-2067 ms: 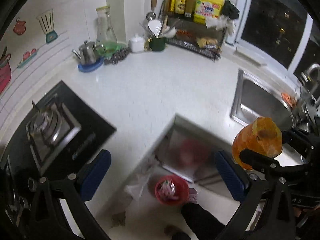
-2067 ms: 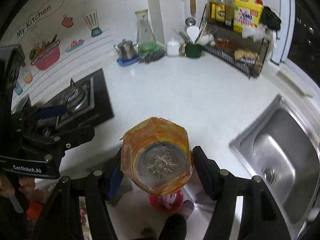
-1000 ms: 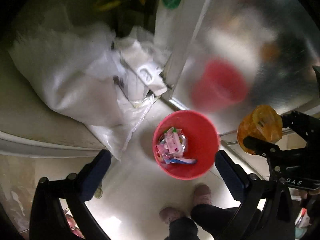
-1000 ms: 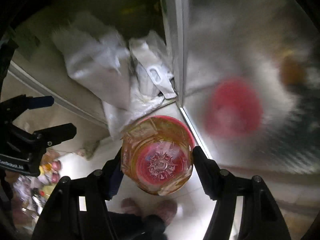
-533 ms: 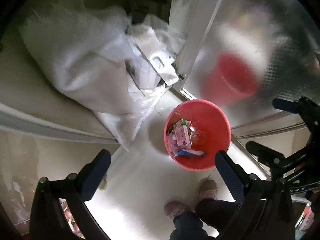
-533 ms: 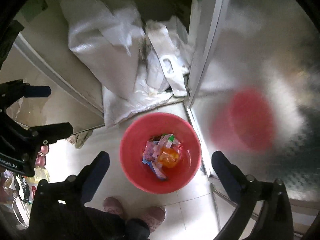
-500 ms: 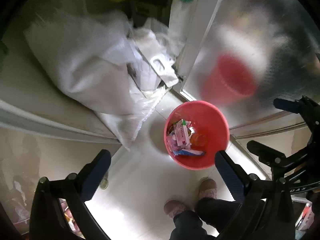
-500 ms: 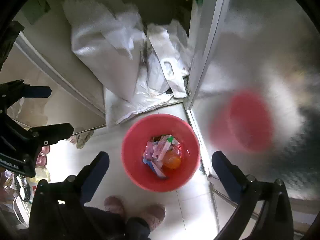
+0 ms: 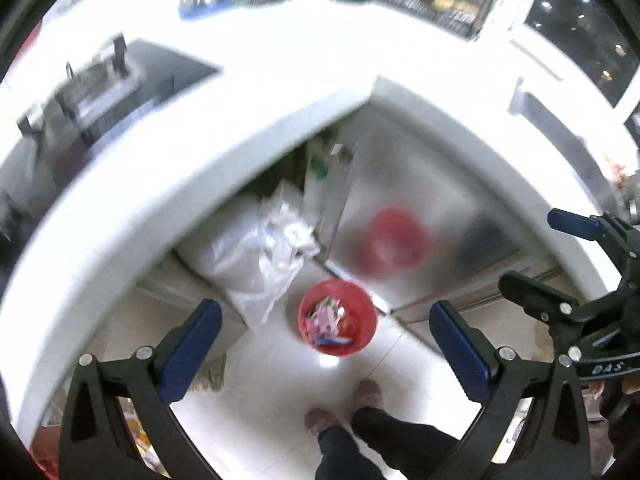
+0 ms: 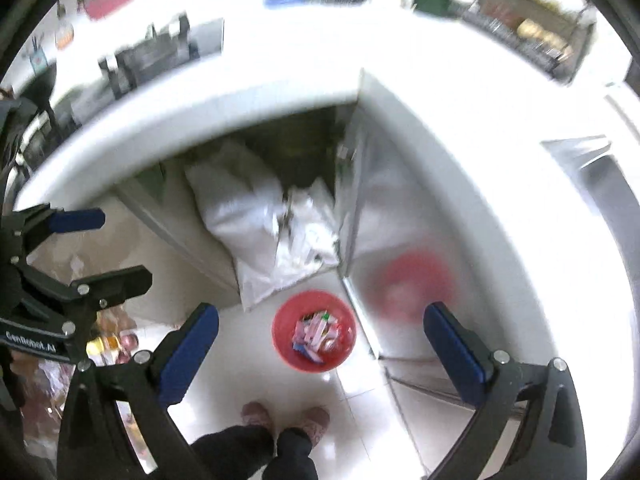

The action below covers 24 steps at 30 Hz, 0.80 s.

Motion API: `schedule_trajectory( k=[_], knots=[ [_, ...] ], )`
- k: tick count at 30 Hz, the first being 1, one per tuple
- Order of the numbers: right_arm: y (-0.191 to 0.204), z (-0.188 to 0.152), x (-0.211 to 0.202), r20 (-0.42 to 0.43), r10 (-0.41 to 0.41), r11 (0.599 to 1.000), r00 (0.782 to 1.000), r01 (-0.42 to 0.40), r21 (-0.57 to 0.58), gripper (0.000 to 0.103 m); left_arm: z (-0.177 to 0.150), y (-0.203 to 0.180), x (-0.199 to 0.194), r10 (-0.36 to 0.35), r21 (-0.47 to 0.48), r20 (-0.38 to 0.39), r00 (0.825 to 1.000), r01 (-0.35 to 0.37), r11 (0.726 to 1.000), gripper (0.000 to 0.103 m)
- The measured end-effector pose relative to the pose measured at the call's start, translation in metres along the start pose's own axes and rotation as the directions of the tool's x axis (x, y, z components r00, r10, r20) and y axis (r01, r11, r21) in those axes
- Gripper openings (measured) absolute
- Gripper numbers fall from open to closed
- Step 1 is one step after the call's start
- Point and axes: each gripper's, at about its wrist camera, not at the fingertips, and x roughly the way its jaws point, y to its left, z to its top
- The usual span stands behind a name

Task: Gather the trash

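Both the left gripper (image 9: 325, 342) and the right gripper (image 10: 321, 344) gape empty above the round red plastic bin (image 9: 337, 328); only the right wrist view shows the steel sink (image 10: 596, 176) at right.

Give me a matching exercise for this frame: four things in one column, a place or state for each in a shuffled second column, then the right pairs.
Things:
1. red bin
2. white sacks
3. right gripper
4. gas stove

Places or states:
A. open, nothing between the fingers
B. on the countertop
C. on the floor, wrappers inside
D. in the open cabinet under the counter

Pairs: 1-C, 2-D, 3-A, 4-B
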Motion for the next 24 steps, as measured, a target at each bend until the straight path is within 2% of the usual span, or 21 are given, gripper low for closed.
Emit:
schedule_trajectory(
  k=[5,8,9,14,19,24],
  knots=[
    [-0.002,0.008,-0.091,0.098,-0.06,0.996,0.993,0.054,0.067,0.102,0.014,-0.024,-0.09,-0.029,0.053,0.12,0.992,0.023,0.998,0.103],
    [0.002,0.007,-0.142,0.15,-0.147,0.985,0.978,0.131,0.11,0.102,0.012,-0.032,-0.141,-0.057,0.085,0.192,0.98,0.042,0.995,0.103],
    [0.006,0.005,-0.162,0.172,-0.183,0.979,0.968,0.162,0.127,0.102,0.01,-0.035,-0.162,-0.068,0.099,0.222,0.973,0.046,0.994,0.103],
    [0.04,-0.012,-0.243,0.277,-0.237,0.958,0.931,0.175,0.229,0.102,-0.019,-0.035,-0.251,-0.127,0.188,0.348,0.929,0.063,0.98,0.103],
    [0.088,-0.049,-0.299,0.325,-0.298,0.932,0.898,0.201,0.301,0.102,-0.057,-0.02,-0.309,-0.188,0.26,0.395,0.899,0.087,0.962,0.103],
    [0.128,-0.074,-0.326,0.347,-0.322,0.918,0.881,0.202,0.34,0.102,-0.088,-0.002,-0.344,-0.217,0.275,0.415,0.883,0.106,0.956,0.103]
  ],
)
